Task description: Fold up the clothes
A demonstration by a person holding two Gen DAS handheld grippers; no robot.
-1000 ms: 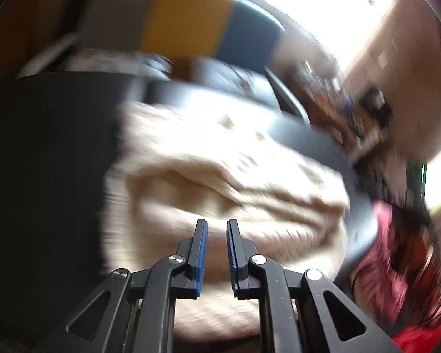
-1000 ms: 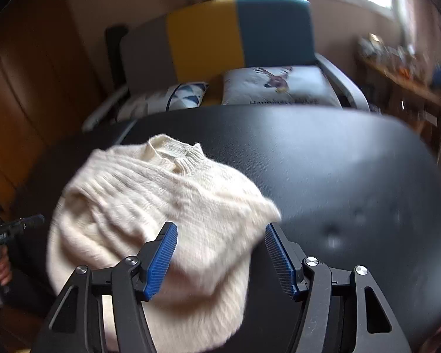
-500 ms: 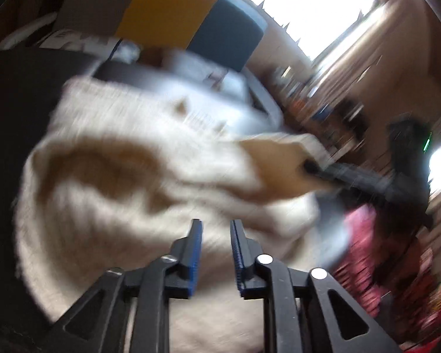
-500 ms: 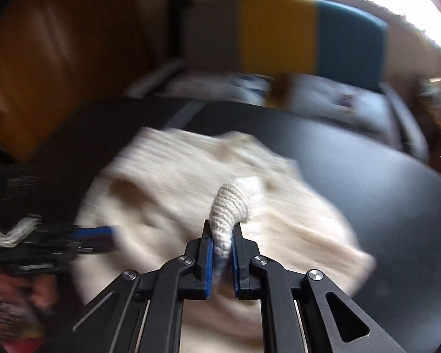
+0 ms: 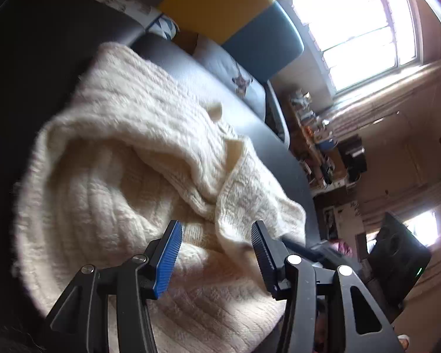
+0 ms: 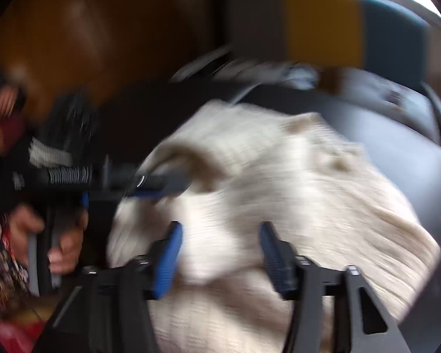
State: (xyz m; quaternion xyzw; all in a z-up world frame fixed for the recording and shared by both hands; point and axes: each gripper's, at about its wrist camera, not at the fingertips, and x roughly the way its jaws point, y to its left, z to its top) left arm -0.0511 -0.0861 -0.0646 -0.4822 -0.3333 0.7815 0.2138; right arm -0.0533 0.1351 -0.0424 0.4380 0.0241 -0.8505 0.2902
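A cream knitted sweater lies bunched on the black table, with a fold lapped over its middle. My left gripper is open and low over the near part of the sweater, a loose flap lying between its fingers. The right wrist view is blurred by motion. There my right gripper is open just above the sweater, holding nothing. The left gripper shows from the side, reaching into the sweater's left edge, with a person's hand on its handle.
Behind the table stands a chair with a grey, yellow and blue back and printed cushions. A cluttered shelf and bright window lie to the right. A wooden wall panel is at the left.
Both grippers have opened. The right one pinched a sweater fold half a second ago and has let it go. The left gripper moved in lower over the sweater.
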